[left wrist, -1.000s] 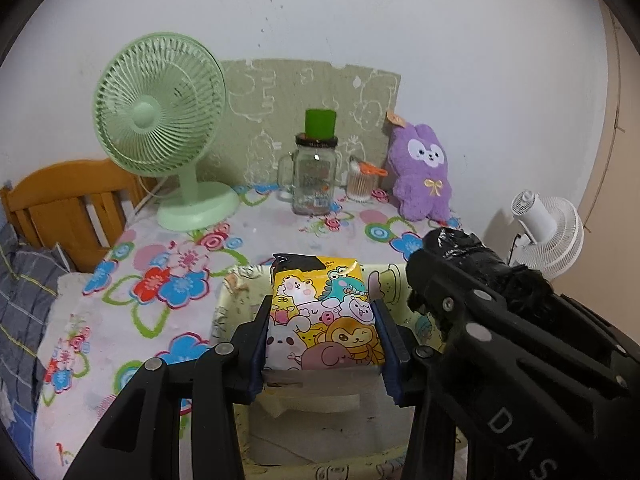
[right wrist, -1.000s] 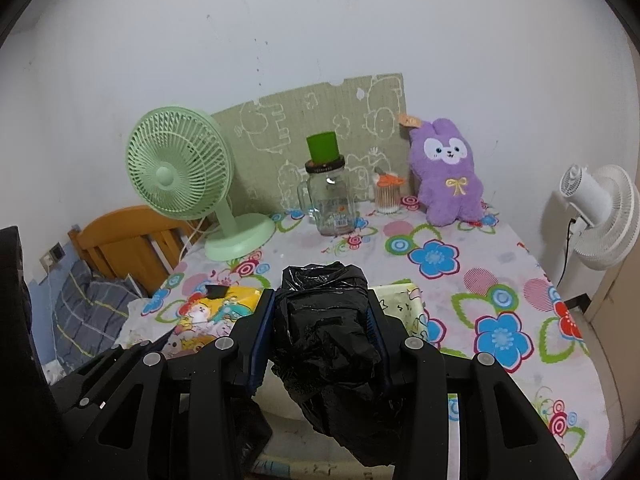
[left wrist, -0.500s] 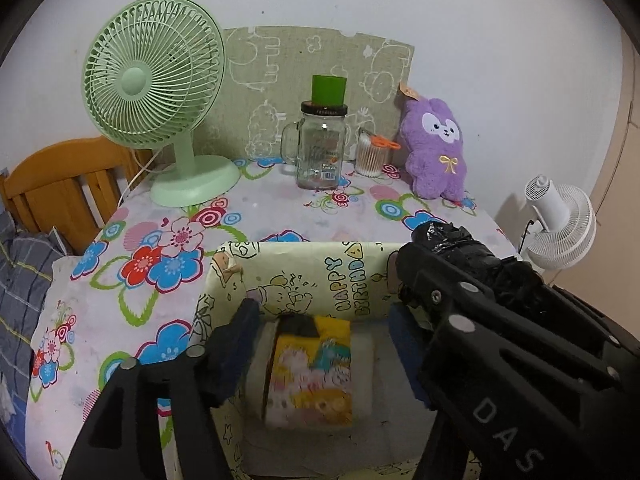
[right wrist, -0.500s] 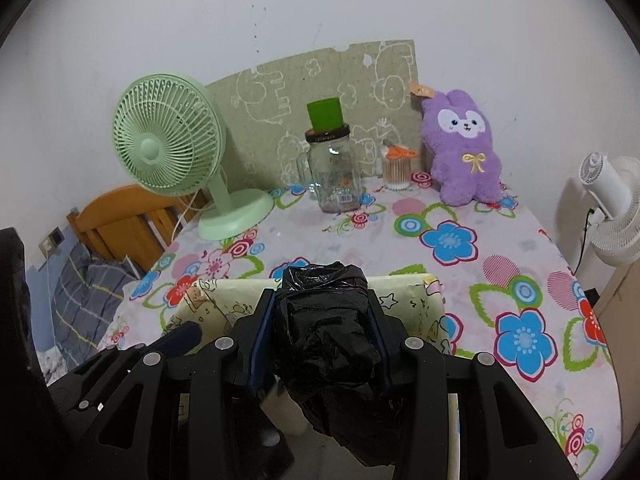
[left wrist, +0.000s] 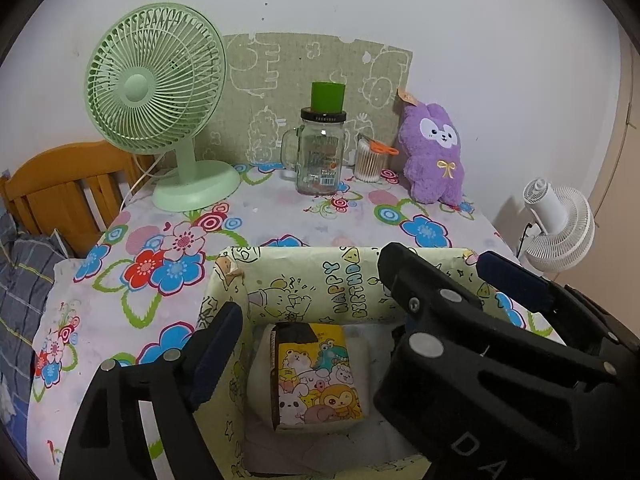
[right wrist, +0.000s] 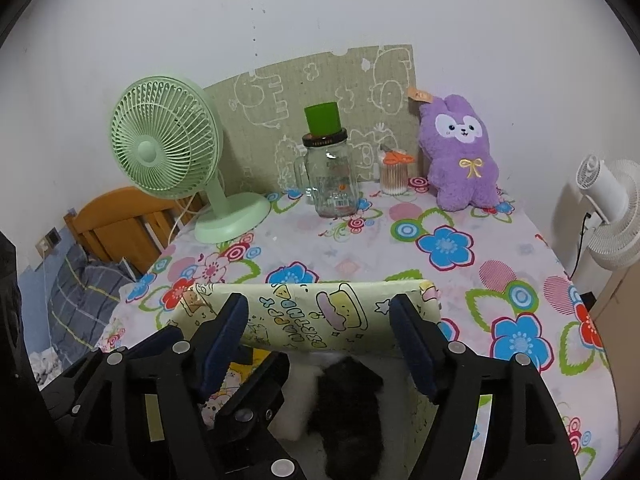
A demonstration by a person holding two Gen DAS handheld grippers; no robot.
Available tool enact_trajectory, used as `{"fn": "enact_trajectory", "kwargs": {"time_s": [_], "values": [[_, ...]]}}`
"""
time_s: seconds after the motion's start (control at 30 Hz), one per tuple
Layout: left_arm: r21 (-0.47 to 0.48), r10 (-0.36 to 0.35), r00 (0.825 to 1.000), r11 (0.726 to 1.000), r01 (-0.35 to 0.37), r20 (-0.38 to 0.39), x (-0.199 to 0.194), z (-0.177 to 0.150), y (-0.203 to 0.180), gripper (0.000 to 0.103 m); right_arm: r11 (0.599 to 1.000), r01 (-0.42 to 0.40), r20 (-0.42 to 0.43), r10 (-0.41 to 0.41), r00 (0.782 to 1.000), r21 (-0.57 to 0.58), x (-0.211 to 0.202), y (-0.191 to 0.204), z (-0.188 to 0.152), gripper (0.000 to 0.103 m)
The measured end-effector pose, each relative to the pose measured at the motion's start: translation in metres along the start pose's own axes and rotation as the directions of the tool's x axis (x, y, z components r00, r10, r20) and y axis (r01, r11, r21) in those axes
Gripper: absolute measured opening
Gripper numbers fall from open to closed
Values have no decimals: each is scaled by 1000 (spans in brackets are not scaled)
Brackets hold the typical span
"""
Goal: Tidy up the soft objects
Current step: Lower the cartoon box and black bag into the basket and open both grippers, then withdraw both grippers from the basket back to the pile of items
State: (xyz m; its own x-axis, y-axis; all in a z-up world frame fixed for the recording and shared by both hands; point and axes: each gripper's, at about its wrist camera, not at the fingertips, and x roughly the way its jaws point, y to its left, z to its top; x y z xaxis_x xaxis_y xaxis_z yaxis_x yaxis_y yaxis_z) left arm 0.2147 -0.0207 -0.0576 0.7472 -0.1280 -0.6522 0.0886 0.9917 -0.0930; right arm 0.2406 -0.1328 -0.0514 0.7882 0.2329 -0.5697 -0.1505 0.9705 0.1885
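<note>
Home bedroom: bed frame [left wrist: 60, 184], plush toy [left wrist: 434, 156]

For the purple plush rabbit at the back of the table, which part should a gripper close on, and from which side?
Grip the purple plush rabbit across its body, below the head, coming from the front. It sits upright against the patterned board with the cotton swab jar close on its left, so the back and that side are blocked. The body is soft and should compress between the pads.
</note>
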Motion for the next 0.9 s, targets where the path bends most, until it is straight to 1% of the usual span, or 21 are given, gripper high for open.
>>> {"fn": "enact_trajectory", "kwargs": {"time_s": [0.17, 0.33, 0.9], "values": [[6, 0, 1000, 1000, 0, 22, -12, 1, -3, 88, 1000, 11, 16, -11, 1000, 0, -12, 1, 1, 79], [12, 3, 999, 1000, -4, 45, -26, 1, -6, 93, 999, 35, 45, -35, 998, -2, -30, 3, 3, 84], [30, -2, 992, 1000, -2, 128, -79, -7, -20, 103, 998, 64, 139, -62, 988, -14, -93, 8, -1, 90]]}}
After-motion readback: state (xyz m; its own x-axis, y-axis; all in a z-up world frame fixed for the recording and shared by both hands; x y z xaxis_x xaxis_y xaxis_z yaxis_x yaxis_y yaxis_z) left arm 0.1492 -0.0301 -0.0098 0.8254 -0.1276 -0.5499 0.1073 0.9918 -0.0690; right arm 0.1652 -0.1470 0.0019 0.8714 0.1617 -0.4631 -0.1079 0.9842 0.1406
